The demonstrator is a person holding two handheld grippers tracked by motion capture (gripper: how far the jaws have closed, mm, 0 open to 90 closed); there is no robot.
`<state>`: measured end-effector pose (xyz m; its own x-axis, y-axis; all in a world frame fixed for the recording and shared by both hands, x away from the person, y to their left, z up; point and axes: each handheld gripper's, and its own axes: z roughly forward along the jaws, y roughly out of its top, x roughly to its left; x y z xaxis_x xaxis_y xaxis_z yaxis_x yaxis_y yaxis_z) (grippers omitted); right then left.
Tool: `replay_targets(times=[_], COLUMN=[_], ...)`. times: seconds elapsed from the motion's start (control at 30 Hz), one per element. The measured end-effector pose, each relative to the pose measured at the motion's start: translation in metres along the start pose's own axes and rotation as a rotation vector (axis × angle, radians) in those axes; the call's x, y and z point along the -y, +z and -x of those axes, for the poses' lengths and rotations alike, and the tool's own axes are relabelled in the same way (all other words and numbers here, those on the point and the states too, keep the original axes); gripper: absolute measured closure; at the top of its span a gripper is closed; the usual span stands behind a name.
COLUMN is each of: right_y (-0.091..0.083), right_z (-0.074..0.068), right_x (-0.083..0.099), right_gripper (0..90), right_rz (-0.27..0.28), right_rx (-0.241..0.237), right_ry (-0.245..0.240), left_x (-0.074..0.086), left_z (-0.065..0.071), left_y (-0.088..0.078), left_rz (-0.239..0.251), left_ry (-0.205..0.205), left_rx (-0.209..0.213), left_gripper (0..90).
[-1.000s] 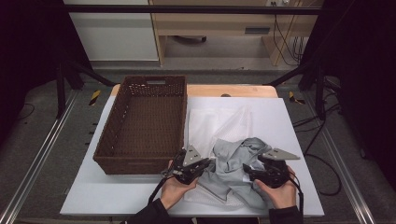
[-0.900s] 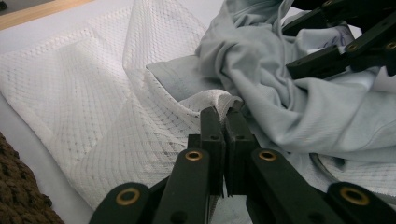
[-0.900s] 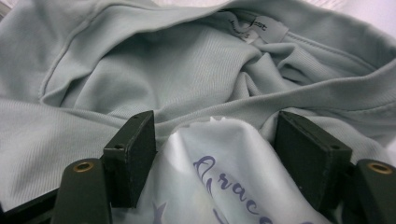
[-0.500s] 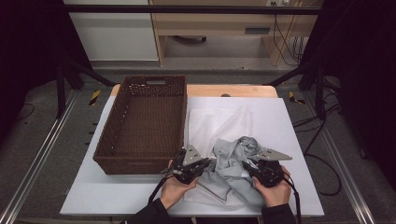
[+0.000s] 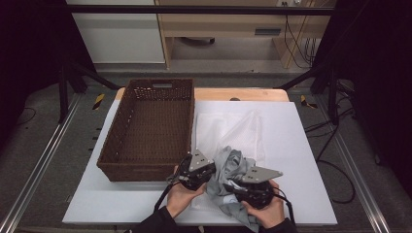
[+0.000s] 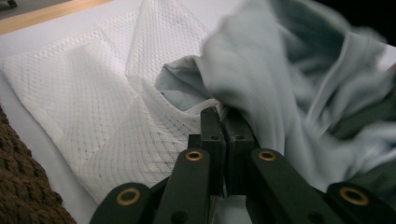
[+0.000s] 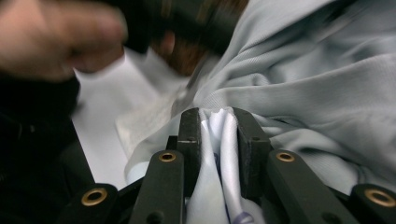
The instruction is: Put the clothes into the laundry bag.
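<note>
Grey garment (image 5: 232,167) bunched, not in basket (image 5: 145,167) yet; left gripper (image 6: 223,122) and right gripper (image 7: 219,122) both clamped on it.

No text, label, brand, number or sign can be read in any view

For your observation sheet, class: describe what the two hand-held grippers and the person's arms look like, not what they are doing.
Both grippers are black. The left gripper and the right gripper each carry a grey three-cornered plate on top. Their fingers are flat black bars on black arms with brass-coloured rivets. A black cable trails from the left one towards the person. The sleeves are dark.
</note>
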<state>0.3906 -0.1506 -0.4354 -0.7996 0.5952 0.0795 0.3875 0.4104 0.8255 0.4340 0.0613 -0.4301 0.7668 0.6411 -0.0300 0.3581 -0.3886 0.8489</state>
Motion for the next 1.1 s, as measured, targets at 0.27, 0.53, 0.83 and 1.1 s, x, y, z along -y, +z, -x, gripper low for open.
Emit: replay_targets(times=[0.27,0.53,0.83,1.1], right_y=[0.038,0.031,-0.030,-0.024], right_z=[0.011,0.011,0.021,0.061], right_x=[0.006,0.003,-0.013,-0.014], right_gripper=[75.8,61.7,43.2,37.3], right_rz=[-0.050,0.018,0.207,0.117], right_rx=[0.151,0.147,0.244,0.375], right_ry=[0.029,0.029,0.037,0.122], left_x=[-0.003,0.000,0.000,0.000], left_z=[0.006,0.001,0.000,-0.001], left_y=[-0.004,-0.002,-0.002,-0.001], left_rz=[0.018,0.014,0.010,0.004], left_ry=[0.021,0.013,0.017,0.016], left_rx=[0.013,0.003,-0.001,0.001], left_gripper=[88.4,88.1,88.1,88.0])
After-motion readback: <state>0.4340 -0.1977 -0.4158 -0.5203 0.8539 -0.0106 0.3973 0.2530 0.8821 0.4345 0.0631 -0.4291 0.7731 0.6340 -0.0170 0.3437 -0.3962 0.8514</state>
